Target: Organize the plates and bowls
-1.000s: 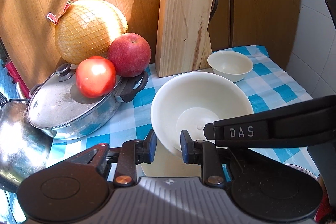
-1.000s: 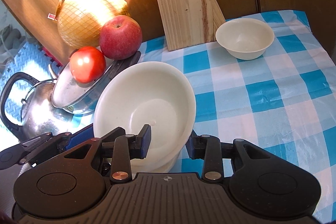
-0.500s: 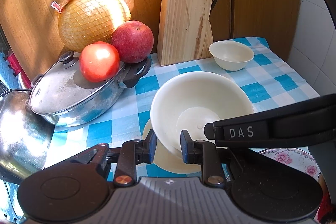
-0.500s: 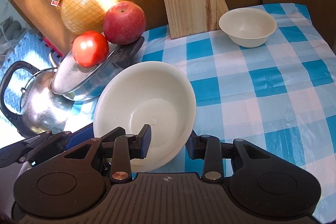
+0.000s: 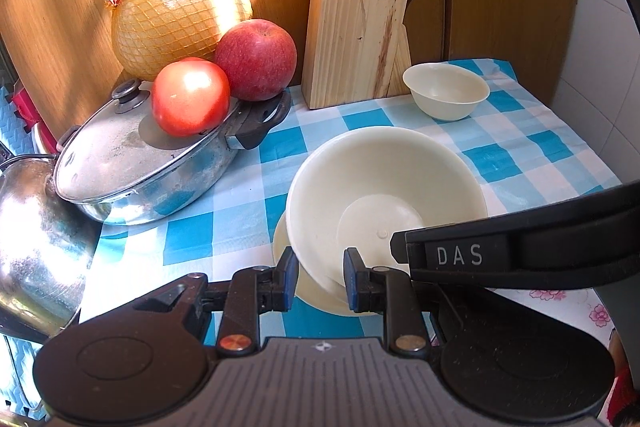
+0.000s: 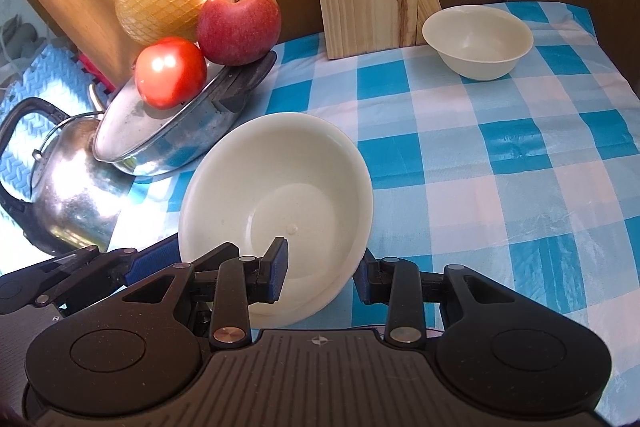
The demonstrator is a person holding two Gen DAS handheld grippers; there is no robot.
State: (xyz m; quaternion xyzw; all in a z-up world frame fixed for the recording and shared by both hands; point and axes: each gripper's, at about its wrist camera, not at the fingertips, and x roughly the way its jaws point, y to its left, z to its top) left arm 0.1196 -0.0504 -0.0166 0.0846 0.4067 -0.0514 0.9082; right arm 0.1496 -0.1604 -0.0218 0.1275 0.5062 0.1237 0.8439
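Observation:
A large cream bowl (image 5: 384, 203) is held tilted above the checked tablecloth, with a second cream dish (image 5: 316, 291) just under it. My left gripper (image 5: 318, 277) is shut on the bowl's near rim. My right gripper (image 6: 322, 273) is shut on the same bowl (image 6: 276, 199) at its near rim, one finger inside and one outside. A small cream bowl (image 5: 446, 91) stands at the back right next to the knife block; it also shows in the right wrist view (image 6: 478, 41).
A wooden knife block (image 5: 356, 27) stands at the back. A steel lidded pot (image 5: 140, 163) at the left carries a tomato (image 5: 190, 97) and an apple (image 5: 256, 59), with a netted pomelo (image 5: 180, 15) behind. A steel kettle (image 6: 60, 187) is far left. A flowered plate (image 5: 568, 307) lies near right.
Both grippers have lifted and drawn back with the large bowl; the table and back objects now look farther away. The dish under the bowl has come into view.

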